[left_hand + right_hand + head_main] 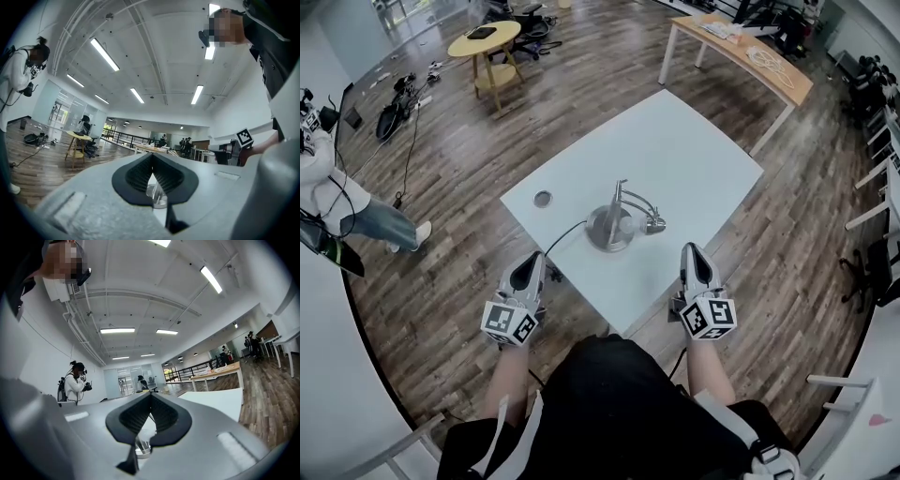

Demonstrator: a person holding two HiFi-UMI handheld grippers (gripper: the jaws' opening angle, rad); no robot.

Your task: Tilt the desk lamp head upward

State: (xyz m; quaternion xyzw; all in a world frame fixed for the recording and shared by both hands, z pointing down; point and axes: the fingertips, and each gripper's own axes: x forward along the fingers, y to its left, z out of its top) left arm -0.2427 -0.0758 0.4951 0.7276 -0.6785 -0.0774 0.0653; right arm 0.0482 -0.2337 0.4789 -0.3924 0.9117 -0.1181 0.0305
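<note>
Desk lamp point(612, 228) on white table point(684, 150), grommet point(543, 198) near

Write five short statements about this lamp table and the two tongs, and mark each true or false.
The desk lamp stands on the white table. True.
The left tongs grip the lamp's head. False: they are shut on nothing, apart from the lamp.
The right tongs are shut and empty. True.
The lamp's cable leaves over the table's right side. False: the cable runs left from the base.
A round hole sits in the tabletop left of the lamp. True.
</note>
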